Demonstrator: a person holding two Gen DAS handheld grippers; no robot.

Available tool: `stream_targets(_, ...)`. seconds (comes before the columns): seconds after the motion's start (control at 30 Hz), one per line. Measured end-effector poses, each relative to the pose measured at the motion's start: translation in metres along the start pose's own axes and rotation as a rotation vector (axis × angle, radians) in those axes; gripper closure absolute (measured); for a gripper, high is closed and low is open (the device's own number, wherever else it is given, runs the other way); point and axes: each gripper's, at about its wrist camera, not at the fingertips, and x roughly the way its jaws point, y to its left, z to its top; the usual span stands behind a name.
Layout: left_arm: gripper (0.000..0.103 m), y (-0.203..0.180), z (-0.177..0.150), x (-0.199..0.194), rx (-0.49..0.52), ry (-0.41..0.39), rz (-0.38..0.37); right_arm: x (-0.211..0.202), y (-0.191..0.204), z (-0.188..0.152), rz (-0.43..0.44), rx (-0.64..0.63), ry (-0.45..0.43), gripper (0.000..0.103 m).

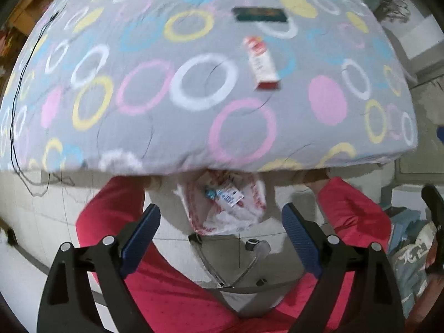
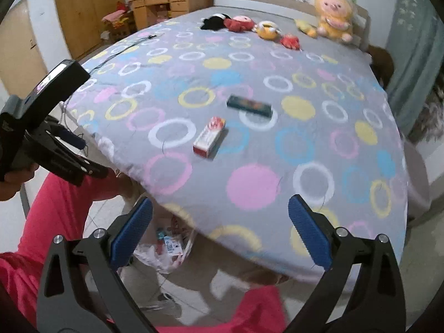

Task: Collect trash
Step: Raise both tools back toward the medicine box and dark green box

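Note:
A red-and-white carton (image 1: 263,62) (image 2: 210,136) lies on the bed's grey ringed sheet (image 1: 166,127) (image 2: 305,144). A dark green flat box (image 1: 260,14) (image 2: 249,105) lies just beyond it. A white plastic bag (image 1: 226,202) (image 2: 163,249) holding wrappers sits on the floor under the bed's near edge. My left gripper (image 1: 220,222) is open and empty, above the bag. My right gripper (image 2: 220,219) is open and empty over the bed's near edge. The left gripper's body (image 2: 41,127) shows at the left of the right wrist view.
Several plush toys (image 2: 331,19) lie along the headboard. A black cable (image 1: 22,83) runs over the bed's left side. A wooden desk (image 2: 169,2) and wardrobe stand at the far left. The person's red-trousered legs (image 1: 116,208) flank the bag. A chair base (image 1: 236,272) stands on the floor.

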Motion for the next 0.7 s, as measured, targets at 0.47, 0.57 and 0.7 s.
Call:
stream_targets(0.47, 0.016, -0.035, 0.071, -0.022, -0.001, -0.01, -0.038, 0.01, -0.059, 0.105, 0.082, -0.24, 0.02, 0.007)
stream_targets(0.57, 0.016, -0.036, 0.083, -0.014, -0.008, 0.004, -0.049, 0.024, -0.066, 0.121, 0.072, -0.286, 0.042, 0.007)
stream_targets(0.7, 0.016, -0.037, 0.099, -0.001, -0.022, 0.015, -0.053, 0.046, -0.07, 0.139, 0.077, -0.344, 0.065, 0.007)
